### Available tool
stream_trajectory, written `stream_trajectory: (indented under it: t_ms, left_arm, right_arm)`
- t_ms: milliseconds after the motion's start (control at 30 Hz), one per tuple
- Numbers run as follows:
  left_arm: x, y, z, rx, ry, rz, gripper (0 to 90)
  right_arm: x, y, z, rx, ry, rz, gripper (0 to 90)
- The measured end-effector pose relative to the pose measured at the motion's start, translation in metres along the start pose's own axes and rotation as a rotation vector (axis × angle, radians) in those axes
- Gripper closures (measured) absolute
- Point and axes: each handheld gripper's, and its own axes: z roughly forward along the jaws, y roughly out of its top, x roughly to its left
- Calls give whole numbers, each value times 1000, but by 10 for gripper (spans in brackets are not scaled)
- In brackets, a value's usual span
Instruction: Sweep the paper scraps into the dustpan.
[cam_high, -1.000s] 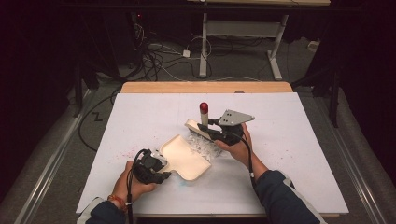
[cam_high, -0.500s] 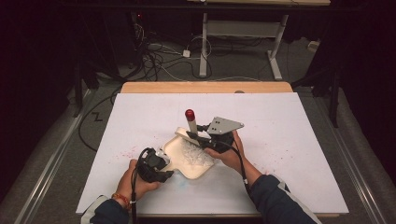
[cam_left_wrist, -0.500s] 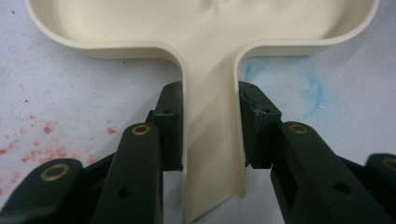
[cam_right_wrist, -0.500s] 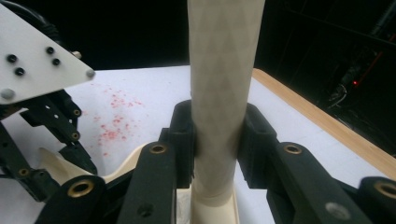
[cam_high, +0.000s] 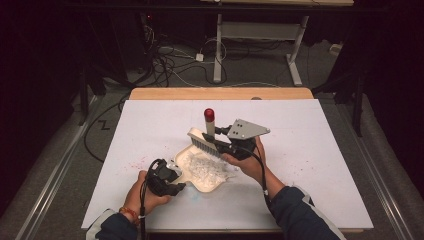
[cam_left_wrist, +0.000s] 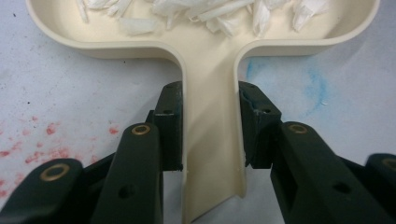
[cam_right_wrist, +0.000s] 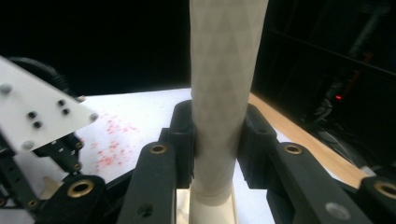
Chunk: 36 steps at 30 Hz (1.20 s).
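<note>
Over the dustpan (cam_high: 207, 172) rim, right tool (cam_high: 226, 145) clamps brush (cam_high: 210, 135) (table edges far)

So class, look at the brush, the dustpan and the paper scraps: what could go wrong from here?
1. The paper scraps lie heaped near the open lip of the dustpan; tilting it could spill them.
2. The left gripper clamps only the narrow dustpan handle, so the pan might twist.
3. The brush, held by the right gripper, could flick scraps onto the white sheet.
</note>
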Motion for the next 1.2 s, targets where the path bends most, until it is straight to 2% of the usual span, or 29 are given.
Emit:
stream_trajectory:
  t_ms: [133, 300, 433, 500, 633, 800, 900, 967, 1100, 1200]
  left_arm:
    - [0, -1, -1, 2, 5, 8, 634]
    - [0, -1, -1, 2, 2, 11, 634]
    - [-2, -1, -2, 13, 20, 17, 634]
    - [-2, -3, -3, 14, 17, 18, 634]
    - [-2, -5, -4, 16, 20, 23, 634]
    - [-3, -6, -4, 17, 27, 31, 634]
    - [-4, -5, -4, 22, 30, 34, 634]
    - [-4, -5, -4, 23, 31, 35, 634]
    - [-6, -5, -4, 22, 38, 30, 634]
    - [-6, -5, -4, 26, 39, 29, 634]
  right_arm:
    - [-7, 2, -15, 22, -68, 30, 710]
    - [-13, -2, -39, 48, -116, 80, 710]
    - [-13, -4, -60, 94, -185, 56, 710]
    - [-14, -7, -71, 118, -209, 77, 710]
    - [-10, -19, -91, 175, -198, 71, 711]
    - [-4, -30, -115, 219, -185, 93, 710]
    - [6, -33, -123, 244, -149, 104, 711]
    - [15, -35, -121, 247, -116, 106, 711]
    - [29, -33, -106, 246, -82, 99, 711]
    - [37, -31, -93, 238, -84, 90, 711]
